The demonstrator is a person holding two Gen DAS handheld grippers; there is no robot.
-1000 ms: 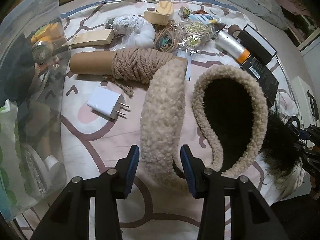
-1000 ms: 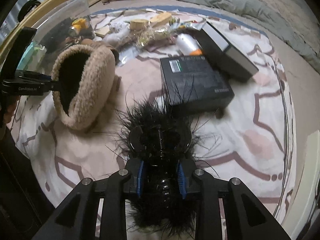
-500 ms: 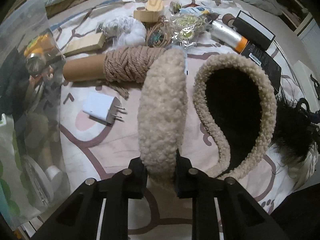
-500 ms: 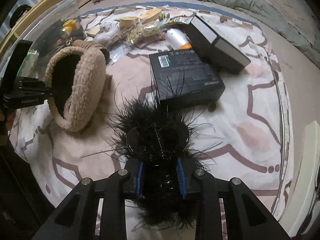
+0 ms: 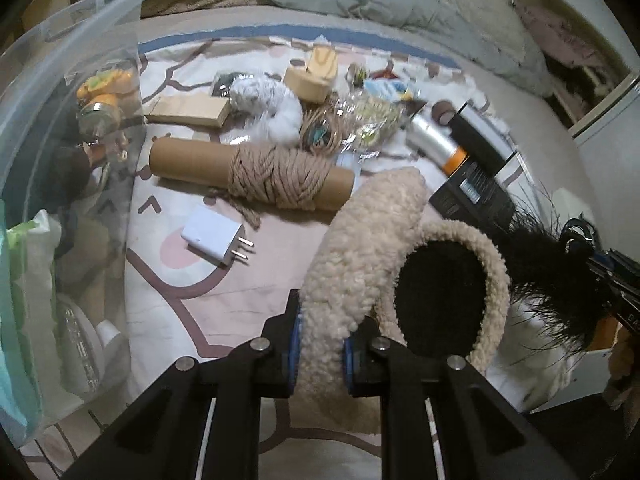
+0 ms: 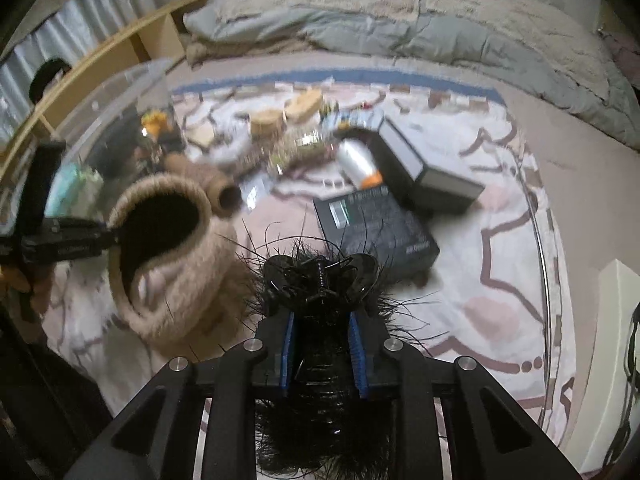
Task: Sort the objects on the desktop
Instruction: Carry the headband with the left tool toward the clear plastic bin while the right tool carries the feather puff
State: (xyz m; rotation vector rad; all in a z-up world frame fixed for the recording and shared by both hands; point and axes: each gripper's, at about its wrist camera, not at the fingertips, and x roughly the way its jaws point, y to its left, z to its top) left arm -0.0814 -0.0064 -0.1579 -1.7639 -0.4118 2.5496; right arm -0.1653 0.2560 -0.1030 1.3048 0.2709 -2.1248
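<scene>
1. left gripper (image 5: 320,344) fingers clamped on the beige fleecy earmuffs (image 5: 360,264), gripping the fluffy band low in the left wrist view; one black-lined ear cup (image 5: 440,300) hangs just right of the fingers.
2. in the right wrist view the same earmuffs (image 6: 168,264) sit at left, held by the left gripper (image 6: 108,240), which comes in from the left edge.
3. right gripper (image 6: 323,354) fingers are closing, with the black feathery claw hair clip (image 6: 320,280) pinched between the blue pads; feathers stick out all round.
4. same clip (image 5: 540,272) shows at the right edge of the left wrist view, beside the earmuff cup.
5. everything is over a bed with a white and pink patterned sheet (image 5: 200,300).
6. on the sheet: cardboard tube wound with tan rope (image 5: 256,172), white wall charger plug (image 5: 214,236) near it, flat wooden block (image 5: 188,110), white cloth bundle (image 5: 272,108), clear spool with orange end (image 5: 436,144), black flat box (image 6: 372,232), black and grey long box (image 6: 424,168).
7. clear plastic storage bin (image 5: 60,160) at left, holding mixed items, partly blurred.
8. grey quilt (image 6: 440,32) at the far end of the bed.
</scene>
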